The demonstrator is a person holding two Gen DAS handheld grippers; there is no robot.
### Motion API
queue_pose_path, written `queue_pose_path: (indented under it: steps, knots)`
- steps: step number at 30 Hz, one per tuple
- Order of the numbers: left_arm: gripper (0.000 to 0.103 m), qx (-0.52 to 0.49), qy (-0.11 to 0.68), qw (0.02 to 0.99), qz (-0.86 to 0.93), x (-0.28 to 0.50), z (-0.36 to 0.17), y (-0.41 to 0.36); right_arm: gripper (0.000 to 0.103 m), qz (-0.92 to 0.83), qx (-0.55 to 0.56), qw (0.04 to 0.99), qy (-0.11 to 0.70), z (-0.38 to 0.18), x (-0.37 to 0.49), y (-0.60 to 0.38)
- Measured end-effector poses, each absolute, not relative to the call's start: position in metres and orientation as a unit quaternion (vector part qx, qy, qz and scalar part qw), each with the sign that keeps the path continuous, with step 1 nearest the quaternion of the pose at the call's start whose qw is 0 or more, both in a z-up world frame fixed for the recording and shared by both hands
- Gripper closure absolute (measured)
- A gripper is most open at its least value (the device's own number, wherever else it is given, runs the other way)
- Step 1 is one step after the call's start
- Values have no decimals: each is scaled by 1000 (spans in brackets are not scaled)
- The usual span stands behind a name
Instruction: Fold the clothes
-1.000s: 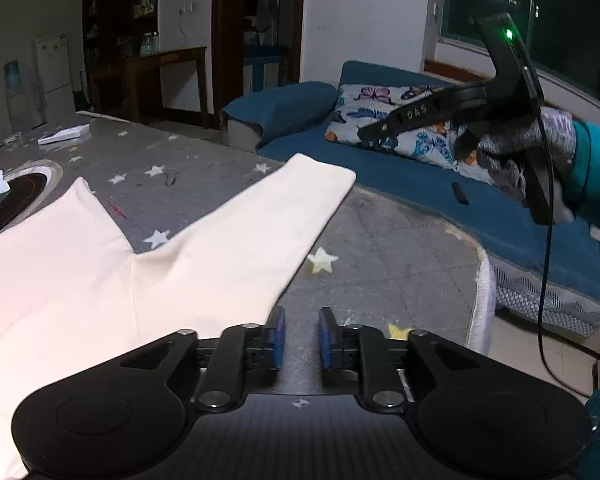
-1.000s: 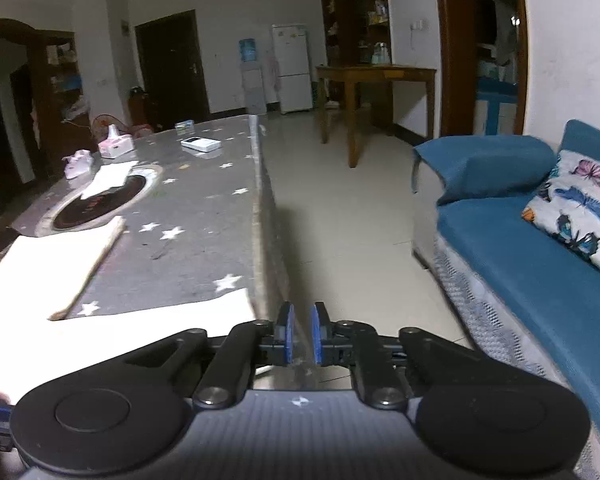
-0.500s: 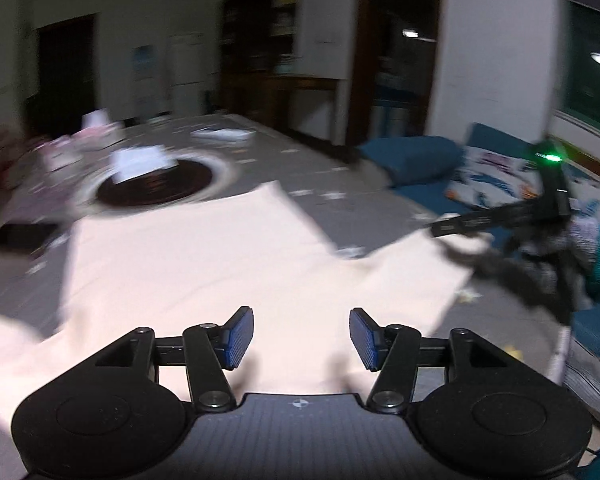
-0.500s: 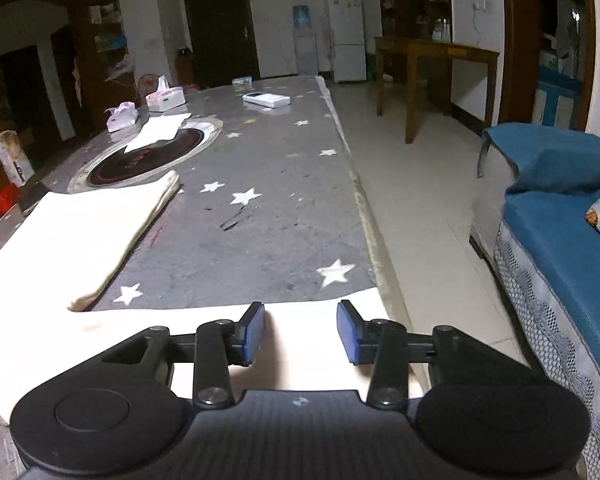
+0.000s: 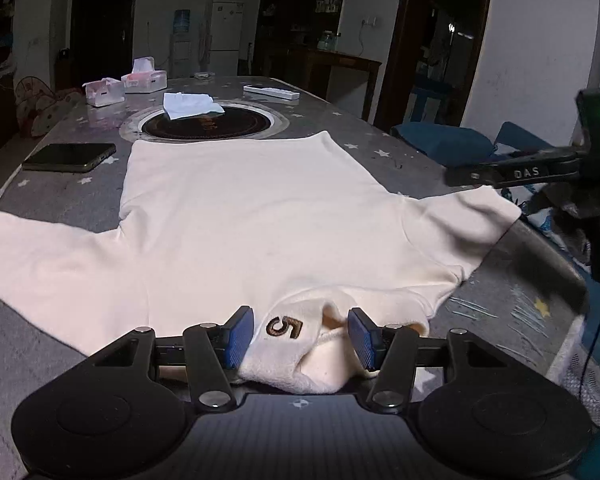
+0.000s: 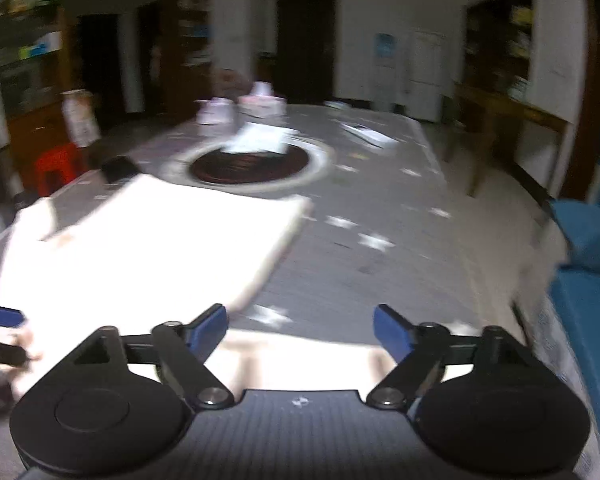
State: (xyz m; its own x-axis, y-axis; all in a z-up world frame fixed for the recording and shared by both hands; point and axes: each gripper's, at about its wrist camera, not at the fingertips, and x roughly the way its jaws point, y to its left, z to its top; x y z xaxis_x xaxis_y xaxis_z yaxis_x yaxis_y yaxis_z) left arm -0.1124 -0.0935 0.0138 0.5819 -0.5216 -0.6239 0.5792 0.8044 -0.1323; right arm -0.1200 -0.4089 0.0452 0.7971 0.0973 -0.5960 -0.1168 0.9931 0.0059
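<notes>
Here the left gripper [image 5: 300, 338] fingers straddle the cream shirt [image 5: 260, 216] collar.

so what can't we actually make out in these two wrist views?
- Right wrist view: motion blur; shirt detail unreadable, cloth under the right gripper indistinct.
- Left wrist view: shirt collar lies between the open left gripper fingers; its body hides the collar's near part, so contact is unclear.
- Left sleeve cut by frame edge.

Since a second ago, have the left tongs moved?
Yes. The left tongs swung left from the sleeve tip facing the sofa; they now sit open at the shirt collar, facing the fridge.
</notes>
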Motion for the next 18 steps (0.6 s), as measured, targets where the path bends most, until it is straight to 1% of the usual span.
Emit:
queue_pose_path:
  steps: [7, 11, 15, 18]
  knots:
    - [47, 18, 304, 914, -269, -103, 39, -57, 16, 156, -53, 934, 316, 41, -109, -335]
    - [47, 9, 295, 933, -205, -76, 49, -33, 15, 179, -60, 923, 337, 25, -102, -314]
    - [48, 2, 300, 941, -154, -36, 47, -18, 15, 185, -69, 914, 354, 13, -102, -305]
    - [48, 8, 304, 941, -149, -14, 41, -18, 14, 185, -72, 913, 357, 11, -103, -304]
